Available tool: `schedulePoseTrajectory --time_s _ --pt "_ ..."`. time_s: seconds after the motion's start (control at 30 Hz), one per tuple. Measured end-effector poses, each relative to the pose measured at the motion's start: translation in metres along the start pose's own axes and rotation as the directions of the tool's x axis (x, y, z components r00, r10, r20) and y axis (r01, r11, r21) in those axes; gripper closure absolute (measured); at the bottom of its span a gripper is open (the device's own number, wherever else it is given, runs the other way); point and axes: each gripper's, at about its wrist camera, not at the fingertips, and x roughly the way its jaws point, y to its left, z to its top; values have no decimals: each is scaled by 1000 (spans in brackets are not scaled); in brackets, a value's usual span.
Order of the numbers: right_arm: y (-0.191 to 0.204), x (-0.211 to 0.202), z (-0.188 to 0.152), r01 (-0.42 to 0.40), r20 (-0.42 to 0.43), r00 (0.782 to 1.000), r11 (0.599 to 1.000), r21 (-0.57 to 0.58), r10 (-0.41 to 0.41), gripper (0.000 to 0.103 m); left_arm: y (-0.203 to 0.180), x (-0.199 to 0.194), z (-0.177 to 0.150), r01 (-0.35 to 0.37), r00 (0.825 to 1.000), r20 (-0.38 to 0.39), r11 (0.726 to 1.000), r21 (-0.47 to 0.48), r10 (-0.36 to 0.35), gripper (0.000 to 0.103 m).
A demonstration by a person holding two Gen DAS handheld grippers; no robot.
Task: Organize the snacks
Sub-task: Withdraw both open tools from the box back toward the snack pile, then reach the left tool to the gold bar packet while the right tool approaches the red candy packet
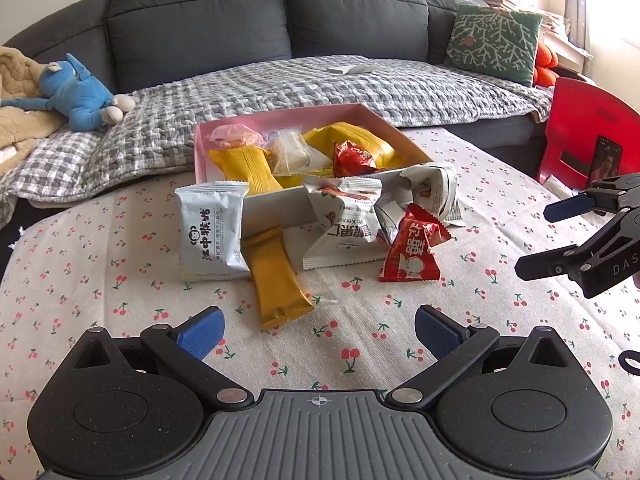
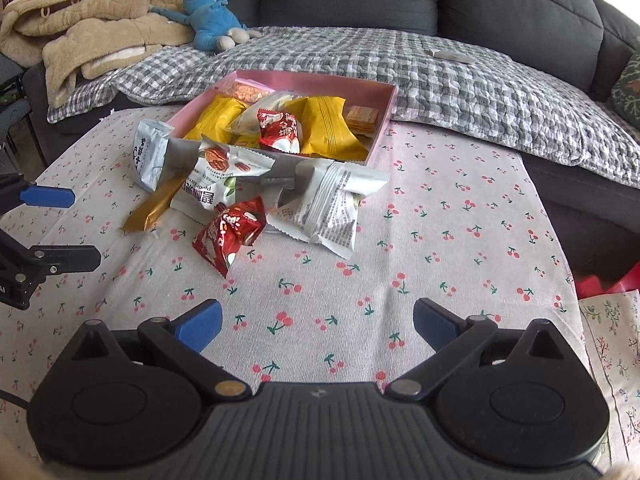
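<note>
Both grippers, left (image 1: 320, 332) and right (image 2: 318, 322), gape empty. The red packet (image 2: 230, 236) at frame centre looks light, crinkly and slippery; pinch its puffed middle.

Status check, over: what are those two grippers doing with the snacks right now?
Left gripper open, empty. Right gripper open, empty. Loose snack packets, red one nearest, on cloth before pink box. Nothing in the way.

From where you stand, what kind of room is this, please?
Most likely a home living room. A dark grey sofa with a checked blanket stands behind a table with a cherry-print cloth, and a blue soft toy lies on the sofa.
</note>
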Motion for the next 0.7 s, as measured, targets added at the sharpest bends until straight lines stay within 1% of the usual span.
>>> schedulePoseTrajectory --time_s 0.13,0.27,0.5,0.7 --pt "2 6 -8 8 -14 1000 999 -40 -8 1 -7 12 -6 21 1000 -10 1000 19 -21 1" --pt "2 10 -9 -6 -17 1000 999 -37 6 1 -7 20 -6 9 1000 -5 1000 24 -9 1" --pt "6 19 -4 -29 -9 1000 999 -28 29 1 16 36 -2 -48 999 -2 997 -63 48 1" --pt "19 26 3 -56 2 998 997 -54 56 1 32 49 0 -41 999 -26 989 -144 38 3"
